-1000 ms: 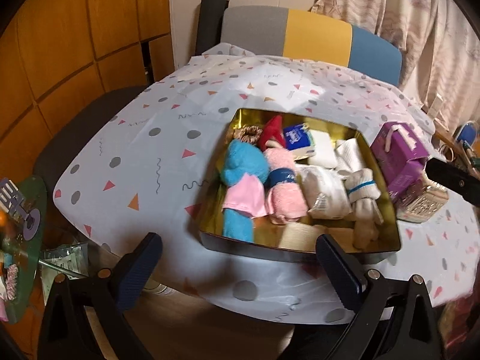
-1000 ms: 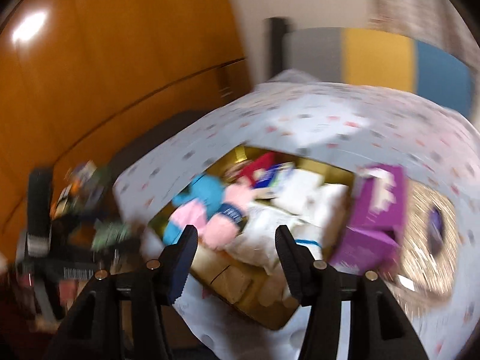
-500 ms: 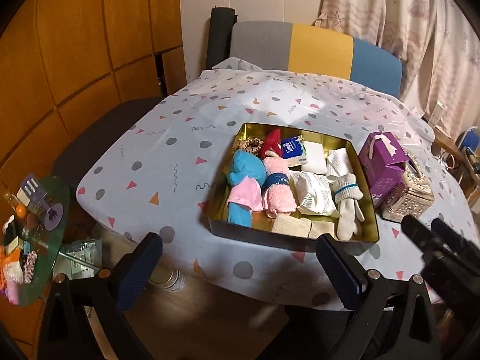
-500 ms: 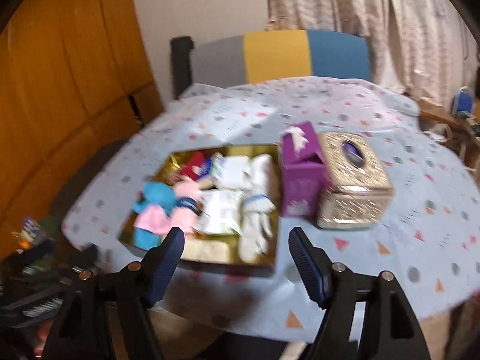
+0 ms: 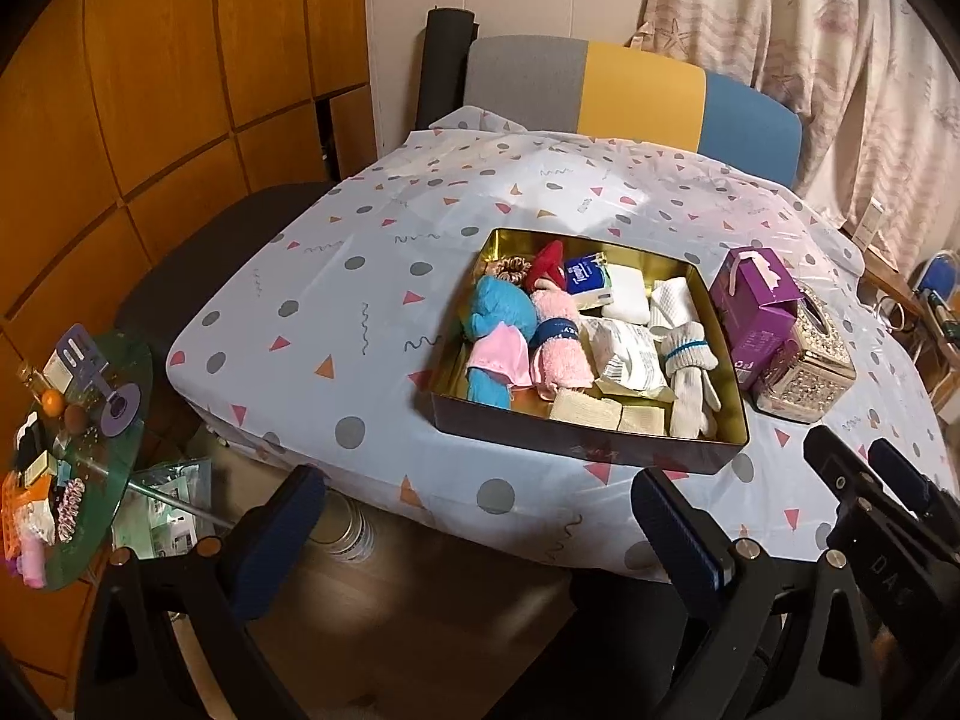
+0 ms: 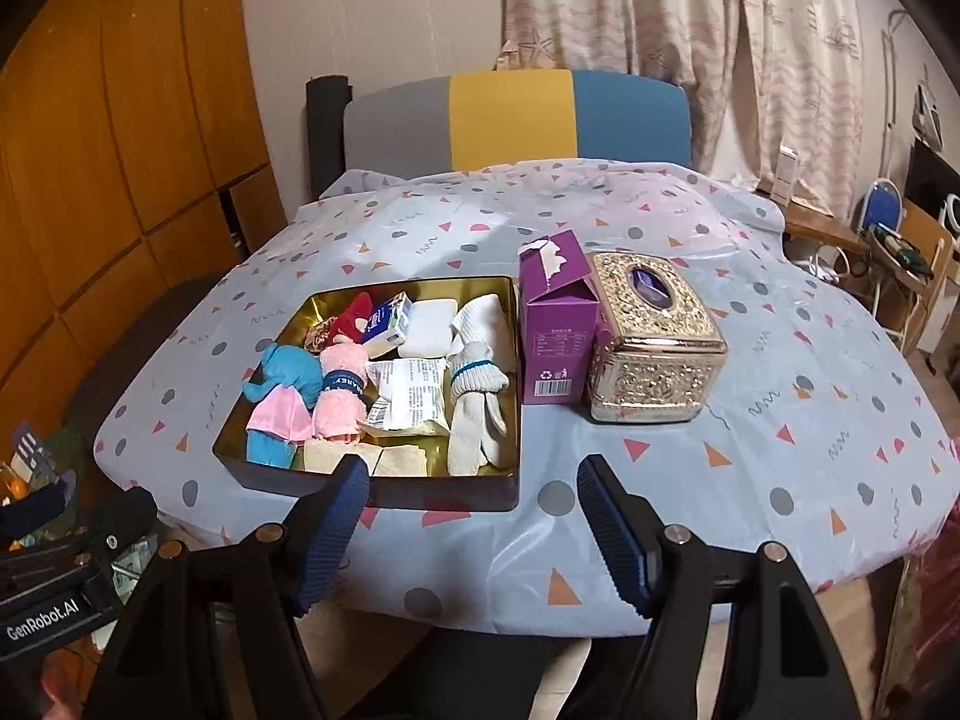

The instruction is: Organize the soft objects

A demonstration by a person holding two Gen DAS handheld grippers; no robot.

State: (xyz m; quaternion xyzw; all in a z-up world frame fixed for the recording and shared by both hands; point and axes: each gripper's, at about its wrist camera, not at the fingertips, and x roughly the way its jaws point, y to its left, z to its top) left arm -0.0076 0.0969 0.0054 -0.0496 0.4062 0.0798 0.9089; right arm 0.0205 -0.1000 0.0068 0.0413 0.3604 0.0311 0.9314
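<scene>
Gold tin [image 5: 585,447], rectangular and open-topped, sat on the table [image 5: 336,324] near its front edge, on a pale cloth printed with dots and triangles. Contents, left side: a blue plush toy [image 5: 498,315] with a pink cloth [image 5: 499,355] over its middle, and just beside it a rolled pink towel [image 5: 558,348] bound by a dark band. Far end: a hair scrunchie [image 5: 509,267], a red soft item [image 5: 547,264], a blue tissue packet [image 5: 587,279] and a white pad [image 5: 627,300]. Centre: a crinkled white packet [image 5: 627,357]. Right side: a folded white cloth [image 5: 672,300] and, nearer the front, a bundle of white gloves [image 5: 690,381] tied with a blue band. Front wall: two beige folded pieces [image 5: 606,414], side by side. Outside the tin, just beside its right wall, stood a purple carton [image 6: 555,339], upright, touching an ornate gold tissue box [image 6: 651,339] on its far side. A grey, yellow and blue chair back [image 6: 516,120] rose behind the table, with curtains beyond. A green glass side table [image 5: 78,456] cluttered with small items stood low at the left. Left gripper [image 5: 477,531] hung off the table's front edge, fingers spread wide, holding nothing. Right gripper [image 6: 471,531] likewise hung before the front edge, fingers parted and empty, just short of the tin's near wall.
</scene>
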